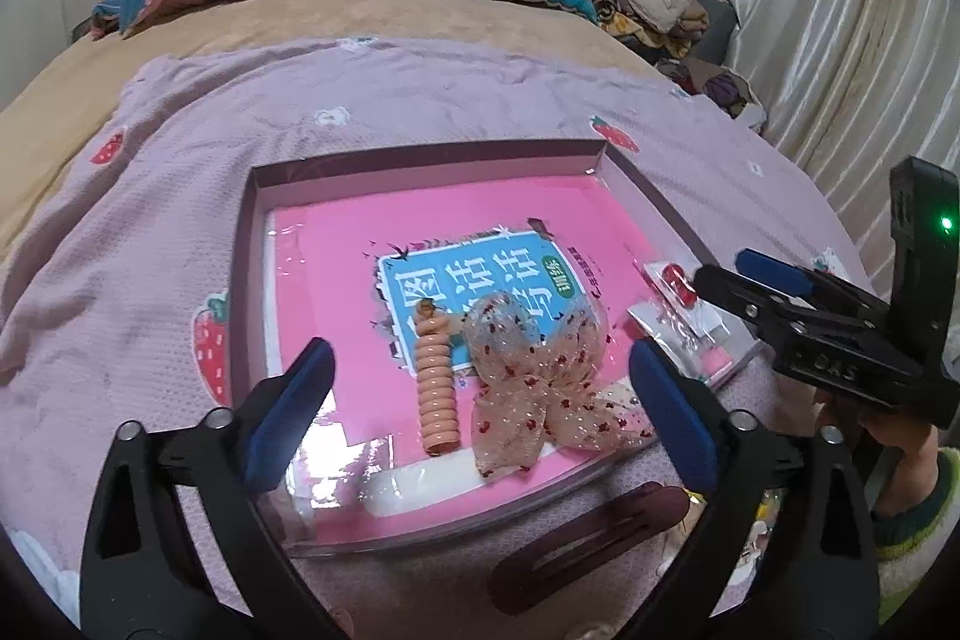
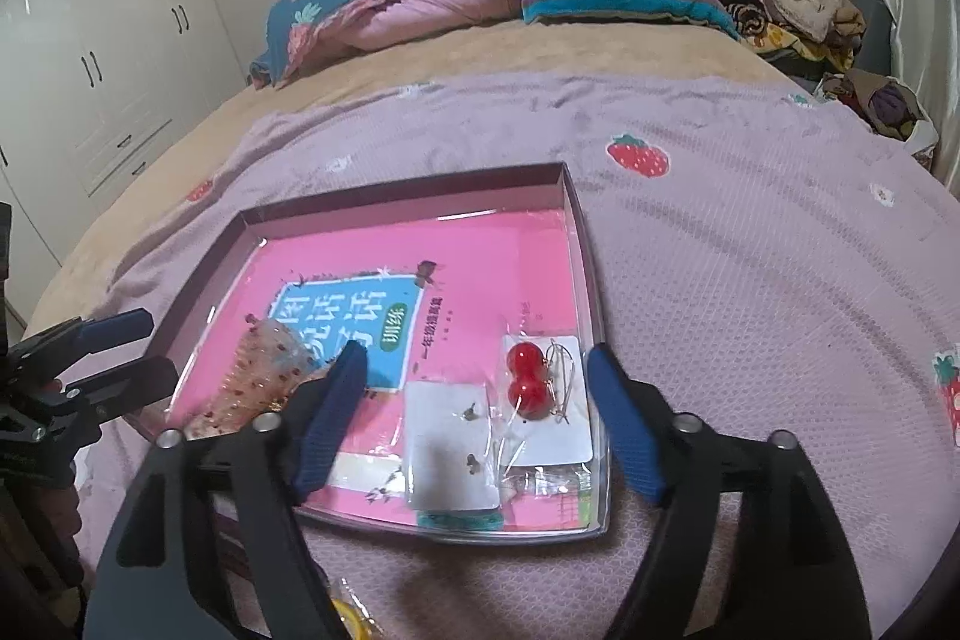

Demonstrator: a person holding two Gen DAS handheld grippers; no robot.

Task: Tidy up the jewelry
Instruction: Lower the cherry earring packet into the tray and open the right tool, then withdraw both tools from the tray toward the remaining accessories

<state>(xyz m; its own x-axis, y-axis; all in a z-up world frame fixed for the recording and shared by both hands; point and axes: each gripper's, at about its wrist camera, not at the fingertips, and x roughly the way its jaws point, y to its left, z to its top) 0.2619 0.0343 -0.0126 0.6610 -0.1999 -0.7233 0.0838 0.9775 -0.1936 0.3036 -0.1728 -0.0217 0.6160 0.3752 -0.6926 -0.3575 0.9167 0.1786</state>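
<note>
Left wrist view: left gripper [image 1: 480, 400] jaws apart, nothing held — coil tie [image 1: 437, 388] and mesh bow [image 1: 534, 382] lie side by side in the tray [image 1: 255, 196]. Right gripper [image 2: 477, 421] also apart, over carded cherry earrings [image 2: 527, 382], glossy red. Placing looks done; next, likely the brown clip [image 1: 588, 550] outside the tray — flat, smooth.

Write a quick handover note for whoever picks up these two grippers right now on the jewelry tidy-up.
Left hand-held gripper: open, empty, over the tray's near edge.
Right hand-held gripper: open, empty, above the earring cards.
In the tray: coiled hair tie, sheer bow, red bead earrings on a card, stud card.
Left to do: brown hair clip lies outside on the bedspread, in front of the tray; small items at the near edge are unclear.
</note>
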